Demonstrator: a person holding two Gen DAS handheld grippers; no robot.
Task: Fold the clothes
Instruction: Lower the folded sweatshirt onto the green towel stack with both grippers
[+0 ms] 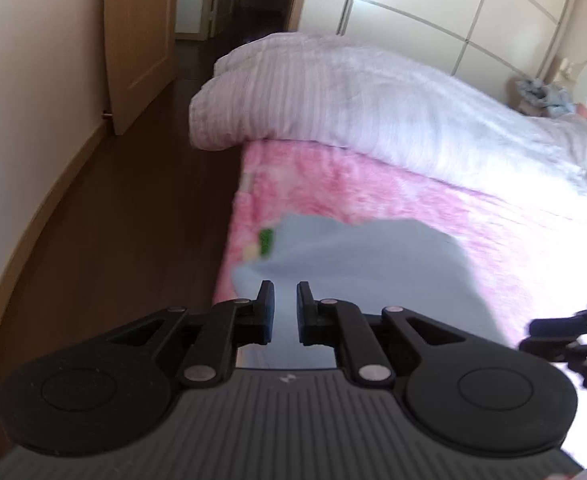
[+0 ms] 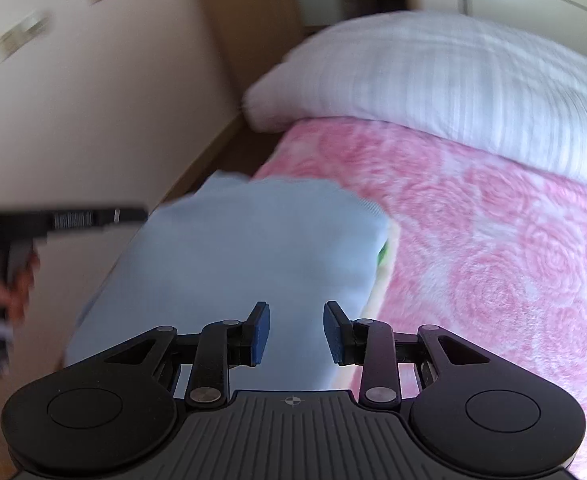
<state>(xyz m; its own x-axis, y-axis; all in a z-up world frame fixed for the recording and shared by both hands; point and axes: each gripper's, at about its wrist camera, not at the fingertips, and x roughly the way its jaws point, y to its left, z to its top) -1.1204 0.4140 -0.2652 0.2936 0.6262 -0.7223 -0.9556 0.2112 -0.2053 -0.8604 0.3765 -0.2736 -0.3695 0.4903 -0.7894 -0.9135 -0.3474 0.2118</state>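
A light blue garment point(image 1: 357, 264) lies folded on the pink floral blanket point(image 1: 373, 188) near the bed's edge. It also shows in the right wrist view point(image 2: 253, 248). My left gripper point(image 1: 285, 312) hovers over the garment's near end, jaws apart with a narrow gap, nothing between them. My right gripper point(image 2: 296, 332) is open and empty above the garment's near part. The right gripper shows at the right edge of the left wrist view point(image 1: 573, 344). The left gripper, held by a hand, shows blurred at the left of the right wrist view point(image 2: 73, 218).
A white striped duvet point(image 1: 373, 108) is bunched at the far side of the bed. Dark wood floor point(image 1: 125, 220) runs along the bed's left side, with a wall and an open wooden door point(image 1: 137, 40) beyond. A small green patch point(image 1: 265, 240) peeks beside the garment.
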